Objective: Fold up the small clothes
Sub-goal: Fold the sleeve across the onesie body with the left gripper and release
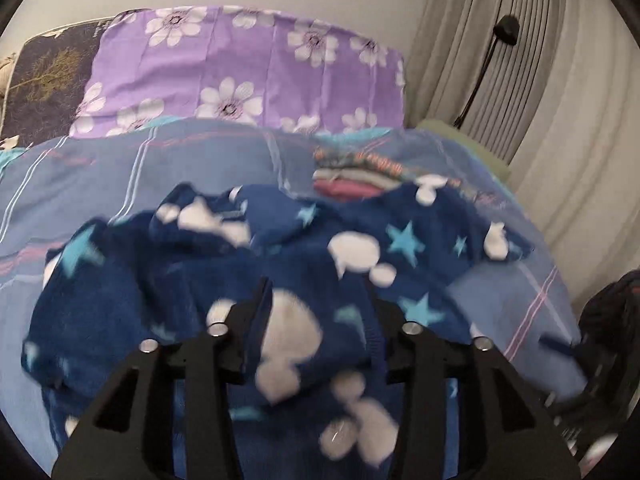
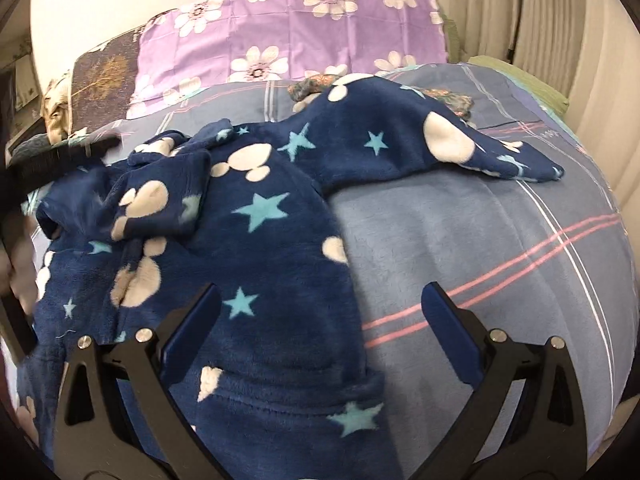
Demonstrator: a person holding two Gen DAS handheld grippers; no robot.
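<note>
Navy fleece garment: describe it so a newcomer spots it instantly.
Start at the bed's blue-grey plaid cover, below the purple floral pillow. Spread crumpled across it is the navy fleece garment. It alone carries light-blue stars and cream blobs; the small folded clothes behind it are pink and grey.

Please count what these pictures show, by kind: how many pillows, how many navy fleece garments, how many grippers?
Pillows: 2 (purple floral pillow, dark pillow)
Navy fleece garments: 1 (star-print garment)
Grippers: 2 (left gripper, right gripper)
Total: 5
</note>
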